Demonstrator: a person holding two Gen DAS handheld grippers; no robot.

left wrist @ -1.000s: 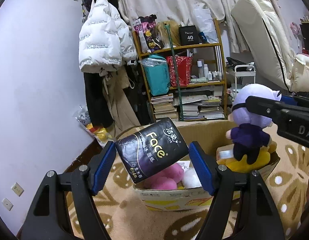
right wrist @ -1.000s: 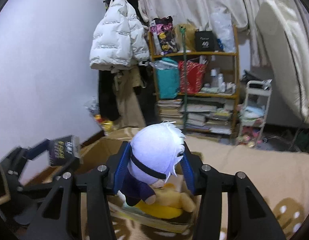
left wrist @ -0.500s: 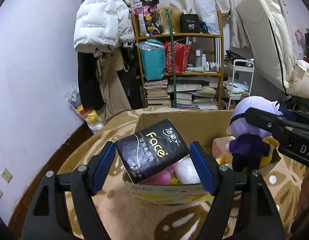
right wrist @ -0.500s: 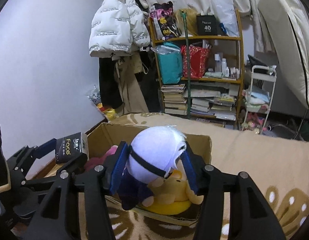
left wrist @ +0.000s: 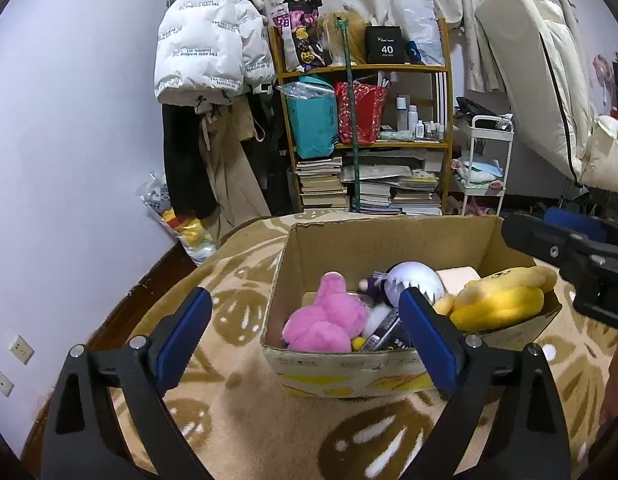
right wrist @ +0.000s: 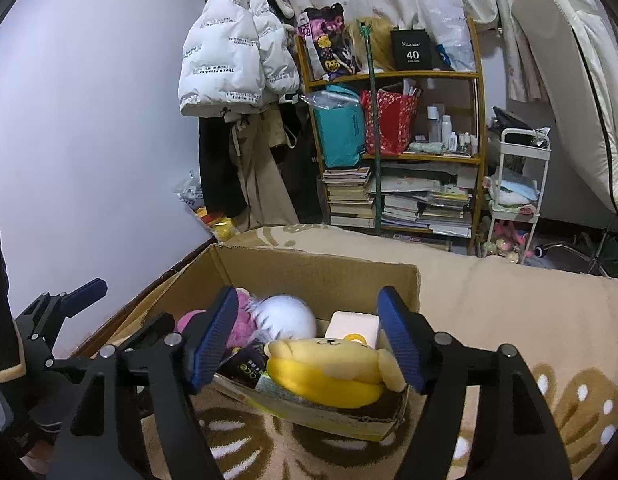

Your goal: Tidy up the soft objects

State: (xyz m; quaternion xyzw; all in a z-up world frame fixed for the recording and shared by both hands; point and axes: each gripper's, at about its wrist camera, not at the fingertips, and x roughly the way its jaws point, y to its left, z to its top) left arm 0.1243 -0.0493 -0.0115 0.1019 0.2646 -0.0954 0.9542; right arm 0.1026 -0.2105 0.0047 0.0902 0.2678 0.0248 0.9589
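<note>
A cardboard box [left wrist: 389, 248] stands on the rug and holds the soft things. A pink plush [left wrist: 325, 320], a white-haired doll [left wrist: 413, 280], a black tissue pack [left wrist: 389, 334] and a yellow plush [left wrist: 501, 300] lie inside it. My left gripper [left wrist: 305, 332] hovers at the box's near side, its jaws opening with nothing pressed between them. My right gripper [right wrist: 307, 338] hangs over the yellow plush [right wrist: 329, 368] and the doll's head [right wrist: 285, 316]. Its jaws are also opening and hold nothing. A pale pink block [right wrist: 353, 326] sits behind the yellow plush.
A wooden shelf [left wrist: 365, 140] with bags and stacked books stands behind the box. A white puffer jacket [left wrist: 205, 48] hangs to its left. A white cart [left wrist: 489, 160] and a leaning mattress [left wrist: 541, 80] are at the right. A beige patterned rug [left wrist: 269, 420] covers the floor.
The left gripper let go of the black tissue pack and the right one let go of the doll. Both things now lie in the box, and both pairs of jaws stand wider.
</note>
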